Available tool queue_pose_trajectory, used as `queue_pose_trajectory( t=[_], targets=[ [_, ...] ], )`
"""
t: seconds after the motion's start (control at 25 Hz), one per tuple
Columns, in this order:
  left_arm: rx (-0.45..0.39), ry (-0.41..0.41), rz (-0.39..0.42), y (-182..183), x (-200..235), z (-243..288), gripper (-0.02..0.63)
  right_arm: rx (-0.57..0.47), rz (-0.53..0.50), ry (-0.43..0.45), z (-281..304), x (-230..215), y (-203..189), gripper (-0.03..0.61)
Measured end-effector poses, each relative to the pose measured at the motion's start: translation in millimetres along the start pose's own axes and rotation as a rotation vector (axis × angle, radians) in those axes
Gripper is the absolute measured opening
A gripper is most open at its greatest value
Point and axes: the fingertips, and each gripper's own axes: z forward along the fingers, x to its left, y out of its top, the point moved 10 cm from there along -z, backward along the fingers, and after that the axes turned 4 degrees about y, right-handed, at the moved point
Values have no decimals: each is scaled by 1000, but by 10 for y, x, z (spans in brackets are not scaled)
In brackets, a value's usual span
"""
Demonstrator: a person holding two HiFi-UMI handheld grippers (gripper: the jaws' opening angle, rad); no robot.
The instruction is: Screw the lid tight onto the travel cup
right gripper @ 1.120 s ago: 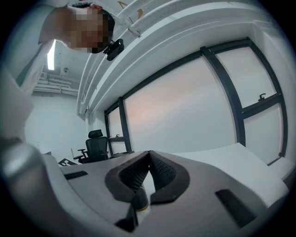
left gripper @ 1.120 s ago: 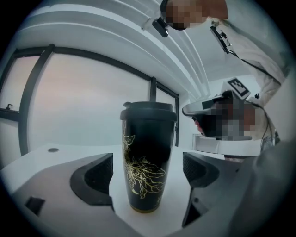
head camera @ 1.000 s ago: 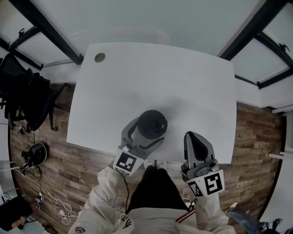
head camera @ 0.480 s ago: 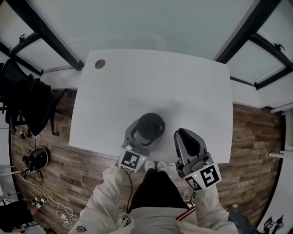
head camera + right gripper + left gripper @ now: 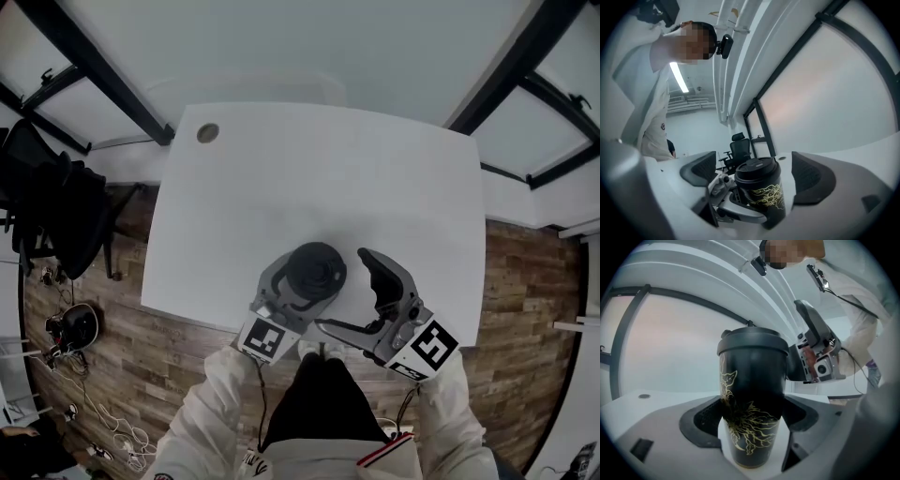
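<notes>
Left tongs (image 5: pixel 752 414): pinching the travel cup (image 5: pixel 750 394) low on its body, a pad against each side.
Right tongs (image 5: pixel 339 289): spread wide, the jaws have just been opening; no pad touches anything.
Cup's place: upright on the white table (image 5: pixel 328 169), near the edge closest to me, about midway along it.
Lid (image 5: pixel 315 269): dark, sitting level on the cup's mouth.
Edges: the near edge runs just behind both my tongs; the side and far edges lie well apart from the cup.
Open room: white tabletop stretches beyond the cup and out to both sides.
Around: a round cable hole (image 5: pixel 207 132) in the far left corner; wooden floor (image 5: pixel 525 281) on both sides; a dark office chair (image 5: pixel 47 197) left of the table; cables (image 5: pixel 103 412) on the floor.
In the way: my right tongs sit just beside the cup on its right, tips aimed at it.
</notes>
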Motion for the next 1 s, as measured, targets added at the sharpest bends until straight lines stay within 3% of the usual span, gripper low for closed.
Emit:
queue_pose_trajectory(
  t=[0.32,0.6,0.68,0.8,0.88,1.0],
  targets=[
    [-14,-110,-21,1,80,33,393,126,-134,303,401,-243,31,482],
    [2,-214,-3,-21,164,95,393,193,-182,453,603,-363,13,480],
    [7,-219,8,-22,162,86,393,223,-227,444,607,-354,-6,479],
    [10,-201,28,-8,143,81,393,144,-229,384,595,-311,13,476],
    [10,-165,46,-10,105,77,393,80,-213,297,565,-257,11,476],
    [0,-73,71,-20,16,76,393,23,-186,99,501,-160,-30,476]
  ],
)
